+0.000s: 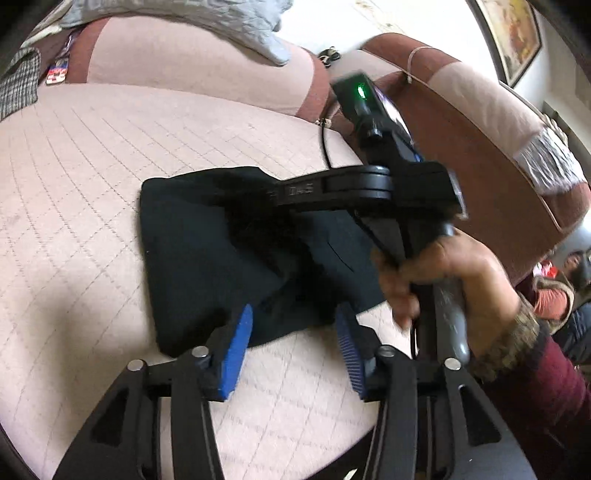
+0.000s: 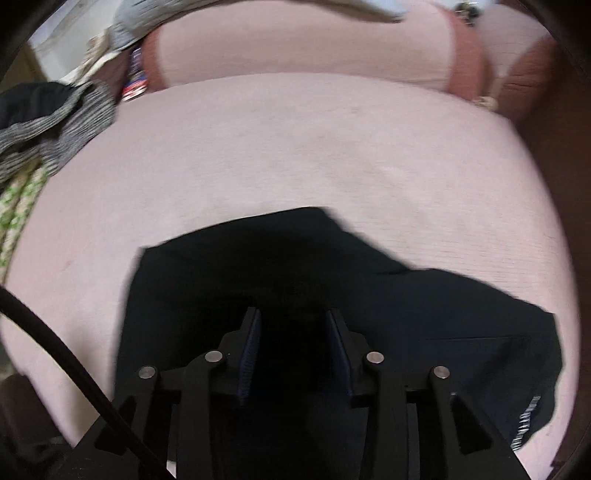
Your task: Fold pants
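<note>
Item: dark navy fabric pants [image 1: 207,251] folded compact on pink quilted sofa cushion [image 1: 74,192] | Left hand-held gripper [image 1: 293,347] spread wide, nothing held | Right hand-held gripper [image 2: 293,347] parted over cloth — contact undetermined | Advice: edges to be aligned, layers pressed flat.

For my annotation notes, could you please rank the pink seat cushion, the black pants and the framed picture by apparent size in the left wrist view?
1. pink seat cushion
2. black pants
3. framed picture, though it sits farther back and is cut off by the frame edge.
</note>
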